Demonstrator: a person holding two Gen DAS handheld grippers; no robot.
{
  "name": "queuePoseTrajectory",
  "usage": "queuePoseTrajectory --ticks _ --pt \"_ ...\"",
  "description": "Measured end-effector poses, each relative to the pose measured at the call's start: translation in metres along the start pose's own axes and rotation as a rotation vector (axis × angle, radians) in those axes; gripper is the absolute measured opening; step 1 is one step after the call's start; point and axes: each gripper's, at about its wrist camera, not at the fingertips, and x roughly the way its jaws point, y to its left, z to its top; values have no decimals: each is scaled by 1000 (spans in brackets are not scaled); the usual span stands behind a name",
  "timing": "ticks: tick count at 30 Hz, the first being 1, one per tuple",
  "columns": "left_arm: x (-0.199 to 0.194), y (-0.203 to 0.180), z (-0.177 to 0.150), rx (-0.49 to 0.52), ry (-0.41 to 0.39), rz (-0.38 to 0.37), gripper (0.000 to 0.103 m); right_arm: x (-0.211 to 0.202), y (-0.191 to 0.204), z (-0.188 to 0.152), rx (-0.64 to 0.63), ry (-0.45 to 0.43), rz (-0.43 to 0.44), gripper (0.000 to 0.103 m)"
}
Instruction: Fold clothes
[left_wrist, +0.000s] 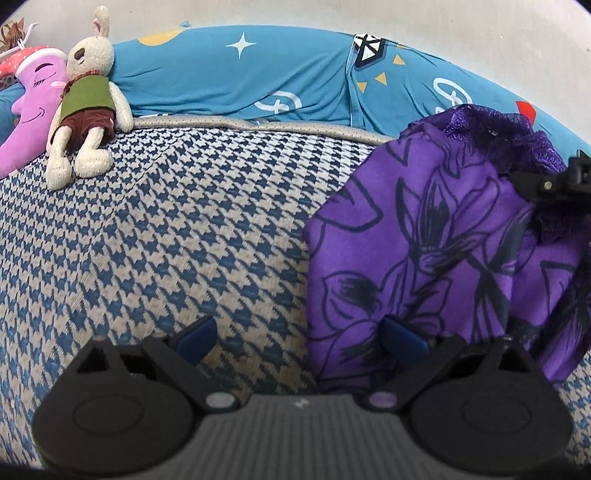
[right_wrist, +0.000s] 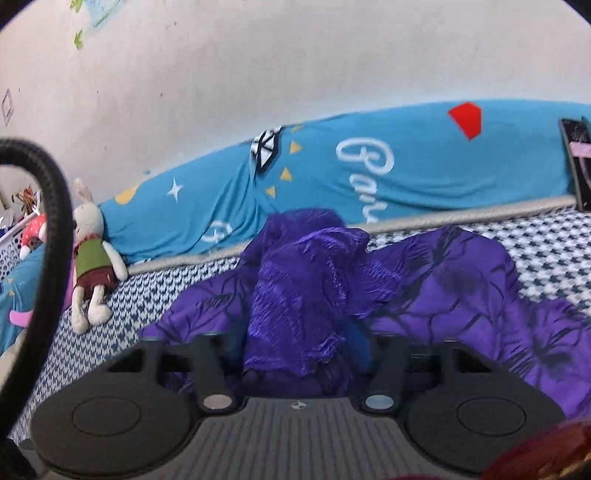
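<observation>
A purple garment (left_wrist: 436, 236) with a dark flower print and a crinkled lace part hangs bunched over the houndstooth bed cover at the right of the left wrist view. My right gripper (left_wrist: 550, 184) holds its upper part up at the far right edge. In the right wrist view, the right gripper (right_wrist: 299, 347) is shut on the crinkled purple lace (right_wrist: 306, 288), and one blue pad (right_wrist: 360, 347) shows beside the cloth. My left gripper (left_wrist: 299, 336) stands open low over the bed. The garment's left edge falls between its fingers, and its right pad (left_wrist: 402, 336) is over the cloth.
The houndstooth bed cover (left_wrist: 166, 236) spreads to the left. A rabbit plush (left_wrist: 86, 103) and a purple moon pillow (left_wrist: 33, 99) lie at the back left. Blue printed bedding (left_wrist: 240, 77) runs along the wall. A black cable (right_wrist: 55, 236) loops at the left.
</observation>
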Motion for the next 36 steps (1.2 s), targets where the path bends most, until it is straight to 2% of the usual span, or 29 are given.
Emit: queuePoseTrajectory --ticks 2,4,11,16,26,34,36 --pt "-5 4 1 -19 -17 -13 99 1 0 -1 12 0 16 21" --pt "-12 9 2 -37 -43 -26 98 -2 -1 -2 18 -8 30 16" --pt "-44 24 15 -117 -196 -25 100 -19 3 -4 -1 -27 122 11" --pt "-59 33 25 -173 -273 -38 103 -34 19 -12 -87 -20 216 11" --pt "-70 38 30 -223 -309 -79 103 -58 48 -40 -264 40 372 11" --pt "-57 36 24 -229 -258 -94 103 -63 68 -66 -378 113 455 12" --pt "-53 35 22 -230 -244 -95 103 -62 69 -70 -387 124 452 12"
